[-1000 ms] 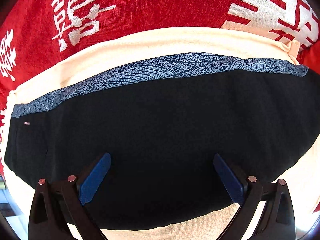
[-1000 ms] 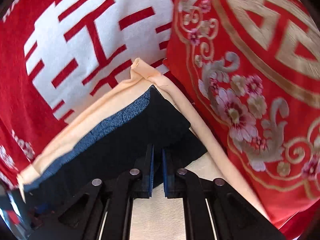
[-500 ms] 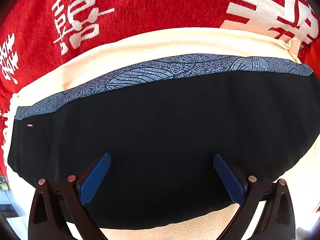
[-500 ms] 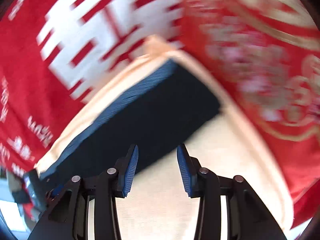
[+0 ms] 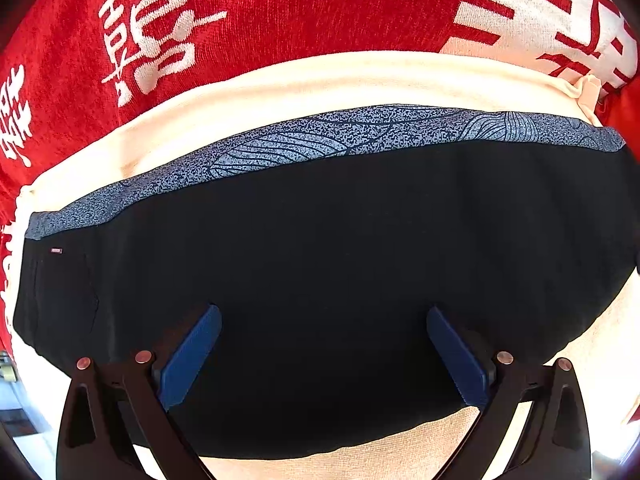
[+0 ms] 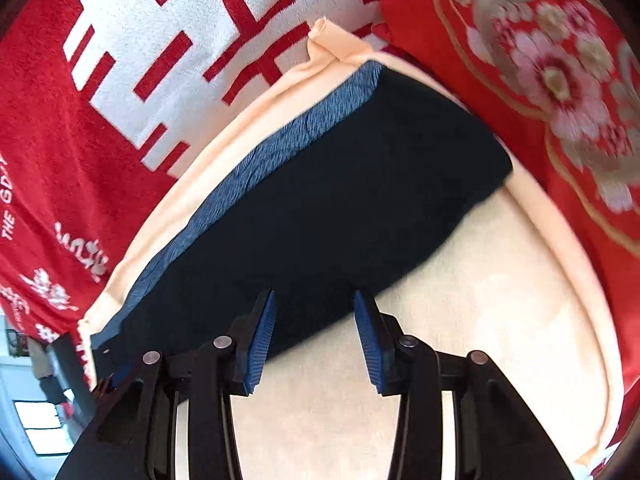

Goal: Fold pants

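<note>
The black pants (image 5: 320, 260) lie folded flat on a cream cloth (image 5: 320, 76), with a blue-grey patterned waistband (image 5: 340, 136) along the far edge. My left gripper (image 5: 320, 320) is wide open over the middle of the pants, holding nothing. In the right wrist view the pants (image 6: 340, 200) run diagonally, waistband (image 6: 280, 152) on the left side. My right gripper (image 6: 314, 300) is open and empty, its blue pads over the near edge of the pants.
A red blanket with white characters (image 5: 240, 20) lies beyond the cream cloth and shows in the right wrist view (image 6: 100, 100). A red floral cushion (image 6: 560, 80) sits at the right. Bare cream cloth (image 6: 480, 320) lies near the right gripper.
My right gripper has opened and let go of the pants' edge, then pulled back a little. My left gripper stays open and has drifted slightly over the pants.
</note>
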The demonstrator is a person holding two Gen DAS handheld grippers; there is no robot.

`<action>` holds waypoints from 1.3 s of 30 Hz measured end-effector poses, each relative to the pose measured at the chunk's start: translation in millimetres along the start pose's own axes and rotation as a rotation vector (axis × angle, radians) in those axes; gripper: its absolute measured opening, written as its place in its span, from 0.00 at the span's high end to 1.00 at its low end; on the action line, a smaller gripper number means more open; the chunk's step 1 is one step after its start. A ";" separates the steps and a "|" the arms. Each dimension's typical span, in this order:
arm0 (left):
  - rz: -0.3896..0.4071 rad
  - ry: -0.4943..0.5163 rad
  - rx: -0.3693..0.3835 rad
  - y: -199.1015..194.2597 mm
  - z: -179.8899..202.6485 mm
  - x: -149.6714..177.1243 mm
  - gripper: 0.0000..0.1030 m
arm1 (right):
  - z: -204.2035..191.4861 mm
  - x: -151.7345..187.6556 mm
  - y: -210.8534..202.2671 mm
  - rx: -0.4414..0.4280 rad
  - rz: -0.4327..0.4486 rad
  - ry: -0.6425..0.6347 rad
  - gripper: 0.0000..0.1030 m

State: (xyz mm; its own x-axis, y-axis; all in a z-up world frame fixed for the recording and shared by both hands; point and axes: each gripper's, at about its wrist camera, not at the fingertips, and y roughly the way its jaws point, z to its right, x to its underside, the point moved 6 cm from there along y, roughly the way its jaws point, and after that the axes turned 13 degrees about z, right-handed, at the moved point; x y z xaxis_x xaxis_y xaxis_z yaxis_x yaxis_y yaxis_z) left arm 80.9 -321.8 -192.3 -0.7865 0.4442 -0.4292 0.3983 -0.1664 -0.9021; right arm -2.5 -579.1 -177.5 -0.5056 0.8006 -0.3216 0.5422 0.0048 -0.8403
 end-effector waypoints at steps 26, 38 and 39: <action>-0.085 0.009 0.060 16.3 -10.5 -6.5 0.00 | -0.9 101.1 -16.0 -0.157 -0.110 0.082 0.30; -0.016 0.040 0.094 -2.7 28.5 -38.6 0.00 | 25.0 63.3 -26.5 -0.220 -0.042 0.257 0.27; -0.013 0.038 0.101 -1.3 35.4 -41.6 0.00 | 28.9 54.9 -28.1 -0.223 -0.019 0.270 0.30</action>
State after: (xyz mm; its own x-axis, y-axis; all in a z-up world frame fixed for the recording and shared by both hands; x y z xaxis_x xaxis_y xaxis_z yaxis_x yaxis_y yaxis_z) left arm 96.4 -371.3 -175.0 -0.7721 0.4799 -0.4167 0.3365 -0.2475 -0.9086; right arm -64.9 -552.5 -184.1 -0.3369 0.9287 -0.1547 0.6827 0.1278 -0.7194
